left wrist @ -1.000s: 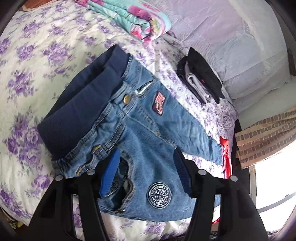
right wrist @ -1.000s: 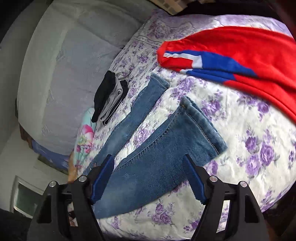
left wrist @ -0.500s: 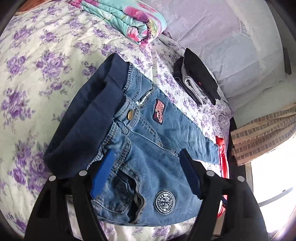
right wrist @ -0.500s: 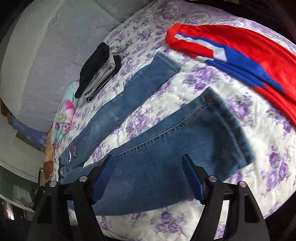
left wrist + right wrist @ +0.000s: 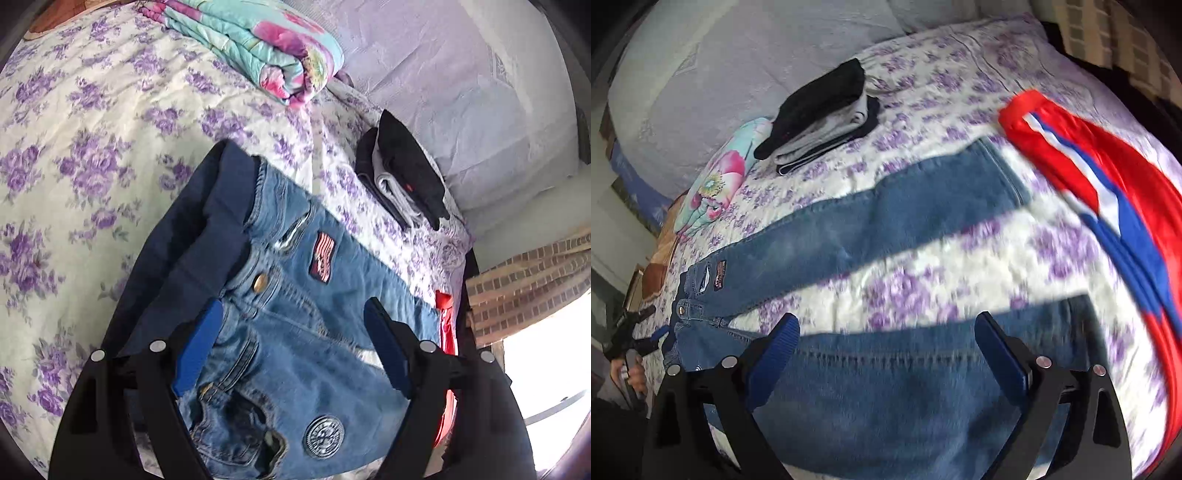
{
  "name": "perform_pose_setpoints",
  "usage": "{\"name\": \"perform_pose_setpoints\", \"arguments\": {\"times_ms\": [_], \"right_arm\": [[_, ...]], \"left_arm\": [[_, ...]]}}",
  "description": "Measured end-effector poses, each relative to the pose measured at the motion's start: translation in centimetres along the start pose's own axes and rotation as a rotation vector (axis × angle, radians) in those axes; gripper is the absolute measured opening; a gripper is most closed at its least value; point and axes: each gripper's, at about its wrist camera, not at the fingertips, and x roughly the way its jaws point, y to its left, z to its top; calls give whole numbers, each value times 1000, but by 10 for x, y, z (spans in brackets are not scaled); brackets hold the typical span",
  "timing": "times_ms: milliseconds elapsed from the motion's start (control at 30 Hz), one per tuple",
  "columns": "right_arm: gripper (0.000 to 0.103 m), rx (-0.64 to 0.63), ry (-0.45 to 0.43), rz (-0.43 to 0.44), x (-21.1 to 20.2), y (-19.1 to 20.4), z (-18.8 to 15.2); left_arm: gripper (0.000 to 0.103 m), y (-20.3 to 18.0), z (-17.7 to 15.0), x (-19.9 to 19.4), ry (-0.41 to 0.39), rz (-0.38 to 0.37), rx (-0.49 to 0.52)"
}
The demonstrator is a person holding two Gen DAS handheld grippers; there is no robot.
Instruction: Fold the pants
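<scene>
Small blue jeans [image 5: 295, 332] with a dark navy waistband [image 5: 192, 243] lie flat on the flowered bed, legs spread apart. My left gripper [image 5: 291, 332] is open and hovers over the waist and pocket area, holding nothing. In the right wrist view the jeans [image 5: 905, 398] stretch from the waist at the left to the cuffs at the right. My right gripper [image 5: 886, 343] is open and empty above the near leg. The far leg [image 5: 886, 218] lies beyond a strip of bare sheet.
A red, white and blue garment [image 5: 1108, 192] lies right of the cuffs. A folded black and grey stack [image 5: 820, 118] and a rolled floral blanket [image 5: 266, 48] sit near the grey headboard [image 5: 461, 92]. The bed's edge and a curtain [image 5: 528, 288] are at the right.
My left gripper has moved forward over the jeans' waist. My right gripper has swung left and lower over the near leg; its view is blurred by motion. Both stay open.
</scene>
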Motion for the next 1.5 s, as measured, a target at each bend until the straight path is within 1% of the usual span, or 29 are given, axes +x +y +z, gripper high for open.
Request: {"name": "perform_pose_setpoints", "arguments": {"times_ms": [33,133,233,300,400,467,500,600,667,700,767,800,833,900,933,967,1000,1033,1067,1133,1167,1200,1233,1300,1367,1433,1467,1500], "right_arm": [[96,-22,10,18,8,-1,15],[96,-99,42,51,35,0,57],[99,-195,104,41,67,9,93],[99,-245,121,48,86,16,111],[99,-286,100,95,111,25,132],[99,-332,120,107,131,37,144],[99,-361,134,127,139,46,148],[99,-450,182,253,156,73,157],[99,-494,190,332,162,91,161],[99,-516,195,352,165,99,162],[99,-564,238,386,178,115,163],[98,-586,262,394,185,121,164],[96,-605,283,408,192,127,165],[86,-634,324,441,204,136,166],[84,-649,339,458,210,140,167],[77,-665,355,473,214,144,168],[71,-683,373,483,219,147,168],[68,-705,397,491,225,151,168],[63,-727,418,494,231,155,167],[60,-758,456,498,241,158,166],[56,-760,481,509,247,158,166],[54,-757,509,520,252,158,165],[53,-761,534,528,256,159,163],[49,-795,578,538,262,162,155],[49,-829,606,536,266,164,149],[48,-825,624,538,270,164,146],[44,-819,631,540,271,164,146],[38,-822,644,539,271,164,144]], "left_arm": [[76,-7,8,2,-9,14,14],[77,-22,33,11,-38,99,53],[78,-28,54,24,-50,163,48],[78,-31,62,32,-46,217,44],[78,-35,69,43,-27,294,58],[78,-34,73,45,-35,346,74],[79,-32,75,44,-39,364,73],[82,-18,87,41,-37,387,64],[82,-6,98,40,-37,377,61],[82,1,103,42,-22,353,59],[82,12,112,52,11,295,60],[82,16,116,60,33,279,70],[82,20,120,67,53,274,83],[81,29,126,83,100,257,107],[81,33,127,89,123,236,113],[74,36,127,94,145,207,118],[62,39,127,98,167,181,125],[56,42,126,101,181,155,125],[52,44,125,102,186,133,122],[45,46,125,99,179,106,127],[35,48,125,97,176,92,123],[22,50,127,93,172,77,112],[19,54,129,90,169,66,98],[17,58,131,87,178,25,77],[16,57,133,87,186,18,91],[15,56,135,89,196,15,100],[15,56,136,91,203,13,100],[15,57,137,92,212,13,97]]}}
